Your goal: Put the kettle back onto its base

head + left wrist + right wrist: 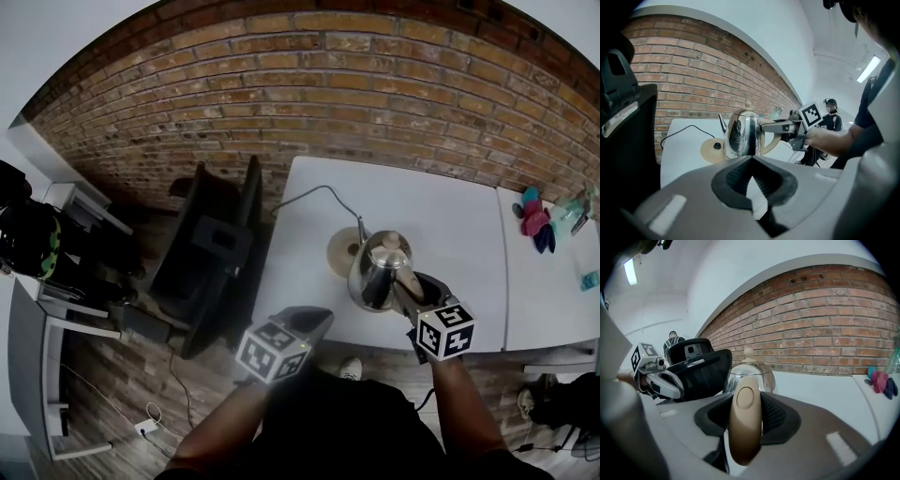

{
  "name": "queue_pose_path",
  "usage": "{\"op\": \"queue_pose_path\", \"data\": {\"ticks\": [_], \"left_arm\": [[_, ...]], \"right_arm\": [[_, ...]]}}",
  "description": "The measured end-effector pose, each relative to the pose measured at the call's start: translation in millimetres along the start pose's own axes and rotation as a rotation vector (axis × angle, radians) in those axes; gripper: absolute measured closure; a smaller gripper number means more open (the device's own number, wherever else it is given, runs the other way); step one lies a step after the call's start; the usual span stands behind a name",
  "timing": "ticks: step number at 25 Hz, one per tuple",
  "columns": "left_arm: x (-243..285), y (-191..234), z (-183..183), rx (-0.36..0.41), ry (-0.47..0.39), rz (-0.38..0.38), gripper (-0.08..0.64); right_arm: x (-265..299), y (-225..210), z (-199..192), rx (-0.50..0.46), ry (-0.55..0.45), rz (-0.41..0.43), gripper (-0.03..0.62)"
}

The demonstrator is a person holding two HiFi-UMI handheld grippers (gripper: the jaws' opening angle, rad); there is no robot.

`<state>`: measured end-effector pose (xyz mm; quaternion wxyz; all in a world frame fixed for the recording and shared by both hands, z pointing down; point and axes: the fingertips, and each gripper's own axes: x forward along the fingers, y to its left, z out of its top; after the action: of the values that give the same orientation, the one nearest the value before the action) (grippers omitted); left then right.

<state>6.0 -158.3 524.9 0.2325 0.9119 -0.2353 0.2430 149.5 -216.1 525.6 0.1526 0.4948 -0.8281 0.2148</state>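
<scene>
- Desk (450, 225): white, set against a brick wall (375, 84); a black chair (211, 248) stands off its left end.
- Kettle (378, 272): polished steel, beige lid knob, upright. It is just right of the base and overlaps its edge in the head view, but is not seated on it. Whether its underside clears the desk cannot be told.
- Base (339, 251): beige disc with a dark centre connector, uncovered; its cord (314, 190) trails toward the wall.
- Right gripper (413, 289): fingers (777, 414) clenched on the kettle's beige handle (745, 423).
- Left gripper (319, 322): fingers (733, 180) slightly parted with nothing between them, idle at the desk's near edge.
- Step in hand, by judgement: bringing the kettle across to the base.
- Next move calls for centring the kettle over the connector, lowering it upright until it sits flat, then letting go.
</scene>
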Motion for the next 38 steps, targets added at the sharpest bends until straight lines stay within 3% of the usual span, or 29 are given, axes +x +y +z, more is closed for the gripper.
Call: {"op": "queue_pose_path", "data": {"ticks": [20, 29, 38], "left_arm": [[-9.2, 32.2, 3.7, 0.012, 0.023, -0.01, 0.56], [-8.9, 46.2, 1.7, -0.005, 0.015, -0.002, 0.56], [-5.8, 51.6, -2.9, -0.016, 0.016, 0.001, 0.56]], "right_arm": [[77.0, -6.4, 50.4, -0.027, -0.04, -0.03, 0.417], [119.1, -11.2, 48.8, -0.032, -0.004, -0.055, 0.417], [124.9, -8.6, 46.5, -0.031, 0.011, -0.06, 0.416]]}}
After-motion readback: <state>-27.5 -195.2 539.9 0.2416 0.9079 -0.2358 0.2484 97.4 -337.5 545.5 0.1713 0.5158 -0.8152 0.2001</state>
